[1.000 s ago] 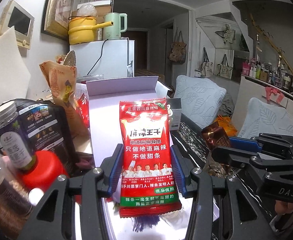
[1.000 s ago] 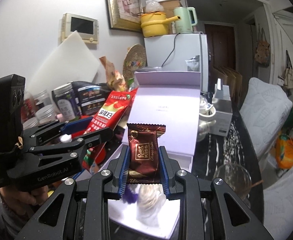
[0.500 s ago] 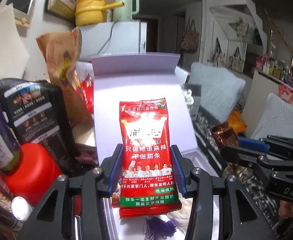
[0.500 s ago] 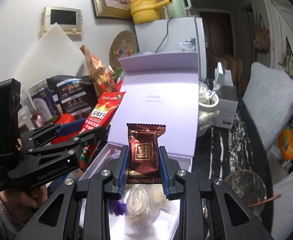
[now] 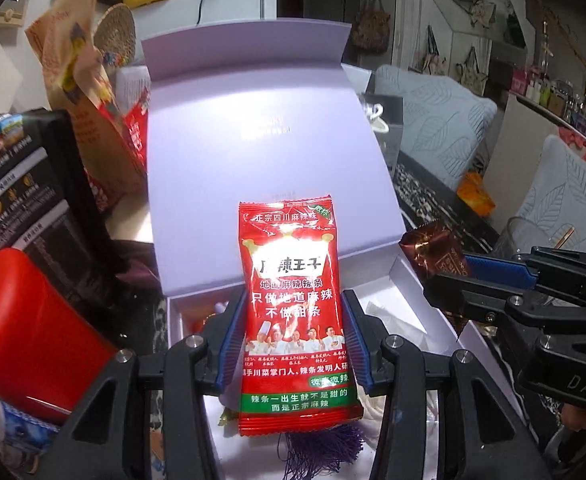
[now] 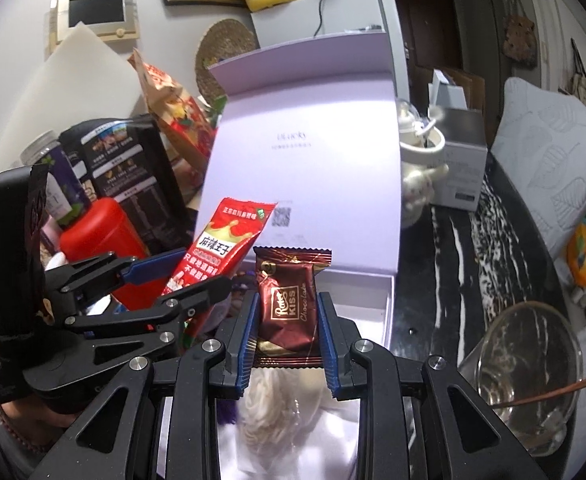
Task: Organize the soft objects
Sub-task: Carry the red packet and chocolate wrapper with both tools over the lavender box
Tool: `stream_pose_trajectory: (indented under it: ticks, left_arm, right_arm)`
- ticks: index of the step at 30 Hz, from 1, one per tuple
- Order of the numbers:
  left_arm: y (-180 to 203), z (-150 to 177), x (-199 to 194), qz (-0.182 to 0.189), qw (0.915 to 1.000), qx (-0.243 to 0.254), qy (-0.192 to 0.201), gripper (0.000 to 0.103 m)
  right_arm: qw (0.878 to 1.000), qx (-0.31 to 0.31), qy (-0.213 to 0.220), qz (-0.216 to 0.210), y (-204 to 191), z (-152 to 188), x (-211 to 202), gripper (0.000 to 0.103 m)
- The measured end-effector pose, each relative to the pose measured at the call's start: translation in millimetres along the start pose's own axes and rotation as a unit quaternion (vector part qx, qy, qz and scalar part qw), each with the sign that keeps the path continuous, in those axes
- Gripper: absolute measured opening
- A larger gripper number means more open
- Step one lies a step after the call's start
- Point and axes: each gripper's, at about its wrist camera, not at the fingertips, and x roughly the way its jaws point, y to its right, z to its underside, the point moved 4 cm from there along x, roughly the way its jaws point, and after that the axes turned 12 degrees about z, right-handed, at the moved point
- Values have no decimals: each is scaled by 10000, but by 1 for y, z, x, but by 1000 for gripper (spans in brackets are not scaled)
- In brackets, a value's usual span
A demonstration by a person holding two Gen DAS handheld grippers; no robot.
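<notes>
Red snack packet (image 5: 297, 312) upright, clamped in left gripper (image 5: 293, 344) | brown chocolate packet (image 6: 287, 304) upright, clamped in right gripper (image 6: 287, 340) | both over open lilac box (image 5: 253, 152), box below-ahead, right gripper further in

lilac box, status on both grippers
Left gripper shut on red snack packet. Right gripper shut on chocolate packet. Both over open lilac box; nothing blocking.
</notes>
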Motion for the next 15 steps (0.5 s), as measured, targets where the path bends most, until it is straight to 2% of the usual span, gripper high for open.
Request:
stream_pose_trajectory:
  ticks: [5,15]
  left_arm:
    - [-5,6,14,-15,9996,-64,-271,46]
    - [-4,8,26,-125,9992,44,-388,46]
  right_arm:
    - [9998,45,-171,24,5,5,13,28]
    - [9987,-55,-470,199,5,18,40,28]
